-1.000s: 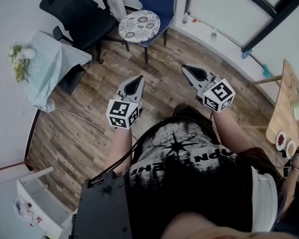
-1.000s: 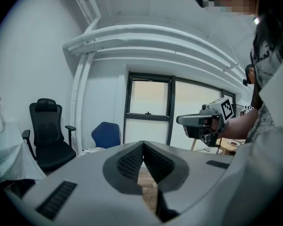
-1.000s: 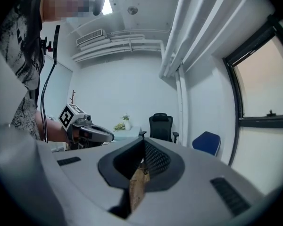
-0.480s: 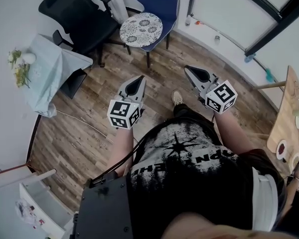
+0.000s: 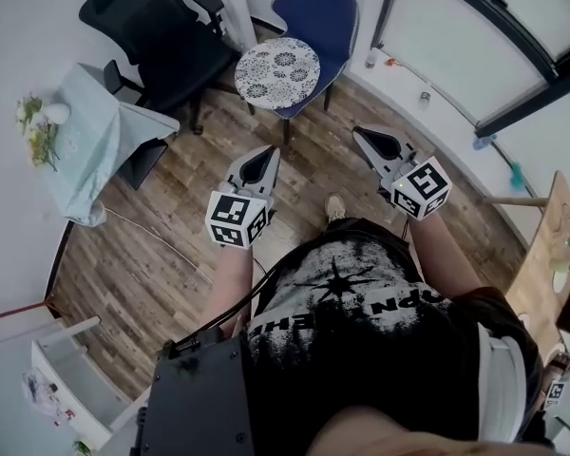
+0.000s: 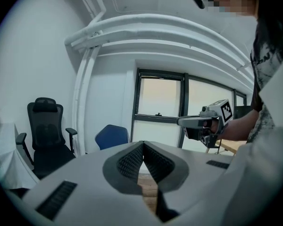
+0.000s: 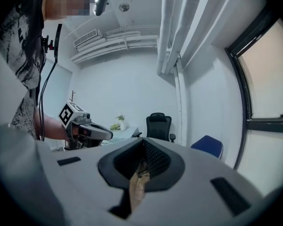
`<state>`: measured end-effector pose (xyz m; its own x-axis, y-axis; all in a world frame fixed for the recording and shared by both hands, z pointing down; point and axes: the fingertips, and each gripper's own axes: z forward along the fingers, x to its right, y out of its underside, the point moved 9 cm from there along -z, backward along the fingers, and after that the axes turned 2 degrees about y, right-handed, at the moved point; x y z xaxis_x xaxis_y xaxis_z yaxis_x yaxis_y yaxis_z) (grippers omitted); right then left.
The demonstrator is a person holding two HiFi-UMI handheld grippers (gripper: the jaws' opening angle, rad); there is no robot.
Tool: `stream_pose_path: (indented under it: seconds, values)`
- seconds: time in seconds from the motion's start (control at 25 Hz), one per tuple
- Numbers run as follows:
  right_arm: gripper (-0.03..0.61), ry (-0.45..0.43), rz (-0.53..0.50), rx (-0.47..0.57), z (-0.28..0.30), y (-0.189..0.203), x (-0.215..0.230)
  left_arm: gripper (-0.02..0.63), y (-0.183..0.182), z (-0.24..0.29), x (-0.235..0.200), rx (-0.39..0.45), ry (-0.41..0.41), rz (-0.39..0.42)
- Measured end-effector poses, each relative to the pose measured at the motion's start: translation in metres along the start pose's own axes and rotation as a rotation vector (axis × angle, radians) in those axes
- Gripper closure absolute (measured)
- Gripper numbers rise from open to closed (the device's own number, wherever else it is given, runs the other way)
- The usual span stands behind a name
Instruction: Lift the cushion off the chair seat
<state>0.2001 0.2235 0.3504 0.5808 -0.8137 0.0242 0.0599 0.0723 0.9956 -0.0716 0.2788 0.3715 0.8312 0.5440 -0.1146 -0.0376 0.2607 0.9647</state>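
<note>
Facing the round floral-patterned cushion (image 5: 277,67) on the far blue chair (image 5: 318,12), left gripper (image 5: 268,152) and right gripper (image 5: 361,134) hang clenched and empty, well short of it. Jaws should open before meeting its near rim.

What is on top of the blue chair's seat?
A round, patterned cushion lies on the blue chair, covering most of the seat; whatever is beneath it cannot be seen.

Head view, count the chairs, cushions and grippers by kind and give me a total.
Chairs: 2 (black office chair, blue chair)
Cushions: 1 (round patterned cushion)
Grippers: 2 (left gripper, right gripper)
Total: 5
</note>
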Motion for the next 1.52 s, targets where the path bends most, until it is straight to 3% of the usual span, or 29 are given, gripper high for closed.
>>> stream_pose_path:
  seconds: [0.84, 1.16, 1.52]
  values:
    - [0.56, -0.141, 0.017, -0.008, 0.078, 0.007, 0.165, 0.601, -0.039, 0.162, -0.044, -0.036, -0.073, -0.007]
    - [0.56, -0.219, 0.021, -0.007, 0.105, 0.015, 0.198, 0.601, -0.047, 0.202, -0.059, -0.043, -0.106, 0.007]
    - [0.56, -0.235, 0.014, -0.03, 0.136, 0.023, 0.209, 0.601, -0.039, 0.206, -0.083, -0.057, -0.136, -0.027]
